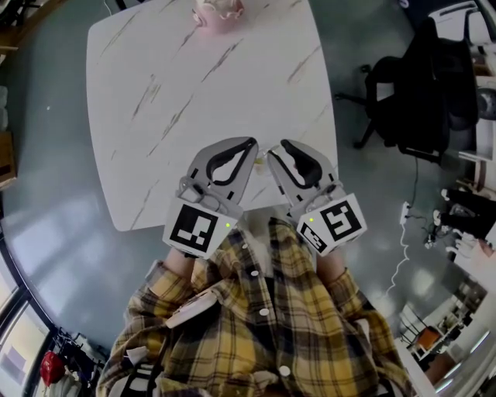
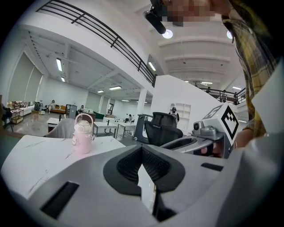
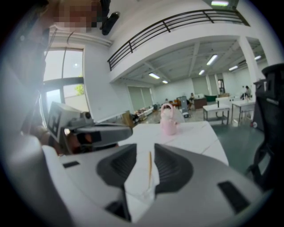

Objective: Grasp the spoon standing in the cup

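The right gripper [image 3: 145, 149] holds its jaws a narrow way apart. A thin tan spoon [image 3: 149, 170] stands in the gap, but contact with either pad cannot be made out. The small clear cup [image 3: 145, 191] at its foot is blurred. The left gripper [image 2: 142, 150] is clenched, tips touching. Both hover at the 6 o'clock edge of the white marbled table [image 1: 194, 93]. At 12 o'clock a pink handled bottle [image 1: 217, 14] is cut off by the frame.

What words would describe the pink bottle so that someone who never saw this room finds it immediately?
Find the large white marble-patterned table. At its far edge, opposite the person in the plaid shirt, stands the pink bottle. It is the only pink thing on the table and has a loop handle on top.
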